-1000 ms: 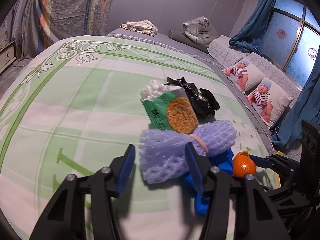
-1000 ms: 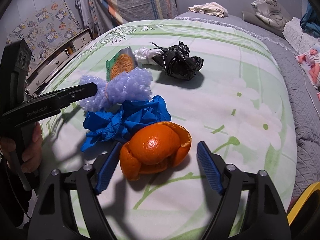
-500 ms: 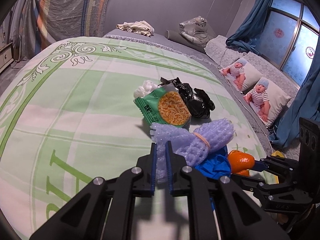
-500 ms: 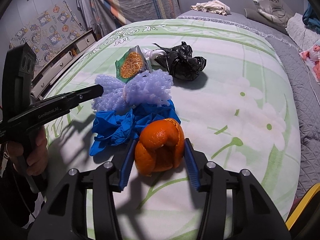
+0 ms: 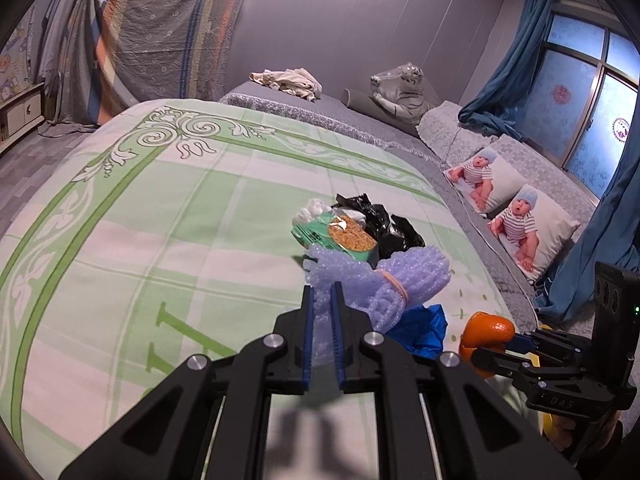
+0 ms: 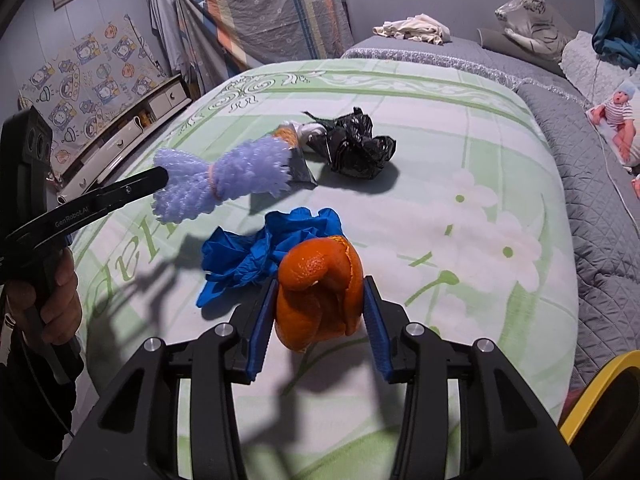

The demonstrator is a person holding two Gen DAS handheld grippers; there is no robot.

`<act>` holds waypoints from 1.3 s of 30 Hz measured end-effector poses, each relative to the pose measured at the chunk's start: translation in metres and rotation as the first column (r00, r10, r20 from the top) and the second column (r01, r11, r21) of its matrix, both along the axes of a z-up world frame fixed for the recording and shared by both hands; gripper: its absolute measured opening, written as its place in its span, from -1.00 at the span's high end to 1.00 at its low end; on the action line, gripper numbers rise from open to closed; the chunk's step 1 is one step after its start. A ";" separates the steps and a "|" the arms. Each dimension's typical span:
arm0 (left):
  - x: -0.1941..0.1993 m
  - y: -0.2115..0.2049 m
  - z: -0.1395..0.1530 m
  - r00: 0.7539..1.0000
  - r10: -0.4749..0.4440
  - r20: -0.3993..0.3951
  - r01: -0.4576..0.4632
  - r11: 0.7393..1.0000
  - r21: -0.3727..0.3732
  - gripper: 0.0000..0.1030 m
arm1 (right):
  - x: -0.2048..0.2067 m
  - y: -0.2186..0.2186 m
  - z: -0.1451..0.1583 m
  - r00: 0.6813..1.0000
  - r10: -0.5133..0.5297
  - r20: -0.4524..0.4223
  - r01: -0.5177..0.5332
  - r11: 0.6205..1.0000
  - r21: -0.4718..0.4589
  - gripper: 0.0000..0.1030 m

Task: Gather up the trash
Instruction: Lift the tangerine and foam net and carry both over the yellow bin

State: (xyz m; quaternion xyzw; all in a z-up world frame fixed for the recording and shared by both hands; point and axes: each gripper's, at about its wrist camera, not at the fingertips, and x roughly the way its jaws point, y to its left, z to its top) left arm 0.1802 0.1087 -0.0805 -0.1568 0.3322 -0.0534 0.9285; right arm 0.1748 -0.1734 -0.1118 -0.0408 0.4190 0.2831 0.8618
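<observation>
- Dim indoor light with a cool, bluish cast; the window [image 5: 582,120] glows pale blue at the right edge.
- Soft, dark shadows fall on the bedspread [image 6: 460,152] beneath the black bag [image 6: 356,148] and the blue glove [image 6: 260,252].
- Strong fisheye bending, with black vignette corners.
- Centre sharp; the edges soften slightly.
- A small glare spot shows on the noodle packet [image 5: 340,232].

The left gripper [image 5: 322,296] is pinching one end of the purple foam net [image 5: 384,284] over the green bedspread [image 5: 160,240]. Beyond it a green snack packet [image 5: 340,234] is lying against a black plastic bag [image 5: 390,228]. At the right, the right gripper [image 5: 490,346] is clamping orange peel [image 5: 488,328], with a blue glove [image 5: 422,326] crumpled between.
</observation>
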 end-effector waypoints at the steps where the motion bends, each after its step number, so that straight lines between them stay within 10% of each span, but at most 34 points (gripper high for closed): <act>1: -0.004 0.002 0.003 1.000 0.009 0.010 -0.009 1.000 -0.002 0.85 | -0.002 -0.001 0.002 1.000 0.001 0.003 -0.001 1.000 0.002 0.23; 39: -0.048 -0.059 0.066 0.985 -0.071 0.156 0.067 0.997 0.035 0.85 | -0.054 -0.086 0.065 0.978 -0.150 0.143 0.130 0.982 0.138 0.23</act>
